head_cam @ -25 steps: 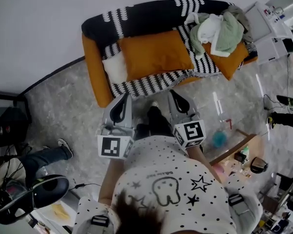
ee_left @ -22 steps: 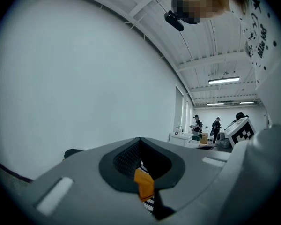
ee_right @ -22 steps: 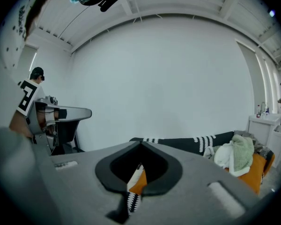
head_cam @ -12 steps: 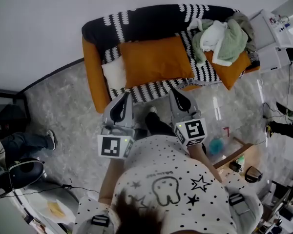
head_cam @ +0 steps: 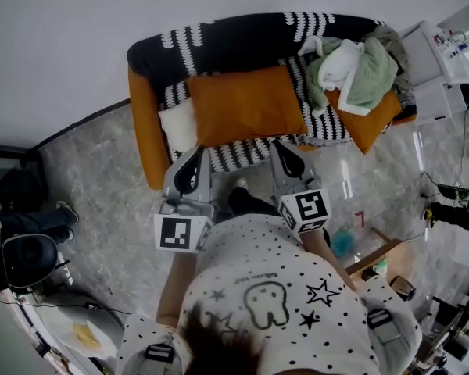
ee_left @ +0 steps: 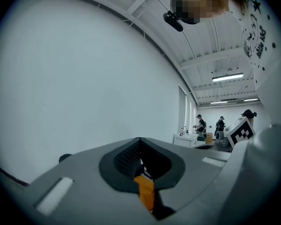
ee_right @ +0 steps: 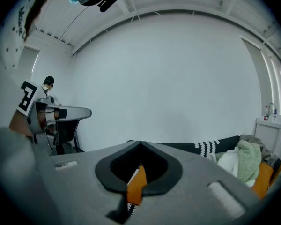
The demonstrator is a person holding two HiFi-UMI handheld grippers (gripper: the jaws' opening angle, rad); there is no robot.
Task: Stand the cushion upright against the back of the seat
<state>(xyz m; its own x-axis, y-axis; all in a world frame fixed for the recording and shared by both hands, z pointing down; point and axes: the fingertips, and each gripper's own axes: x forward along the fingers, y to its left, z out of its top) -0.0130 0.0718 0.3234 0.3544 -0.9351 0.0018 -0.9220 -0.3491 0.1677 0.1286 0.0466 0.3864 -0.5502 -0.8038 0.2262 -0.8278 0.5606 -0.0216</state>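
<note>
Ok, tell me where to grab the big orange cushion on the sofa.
Take the cushion by its near long edge, coming from the front. It lies flat across the seat, so lifting that edge should tip it against the backrest.

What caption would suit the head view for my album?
Left gripper and right gripper, both shut, face the orange cushion lying flat on the sofa.

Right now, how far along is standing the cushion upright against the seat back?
Done: nothing. The large orange rectangular cushion lies flat on the black-and-white striped throw over the seat of the orange sofa. In hand: nothing. The left hand-held gripper and right hand-held gripper are both shut and empty, apart from the cushion. Left: grasp the cushion and tip it upright against the backrest.
</note>
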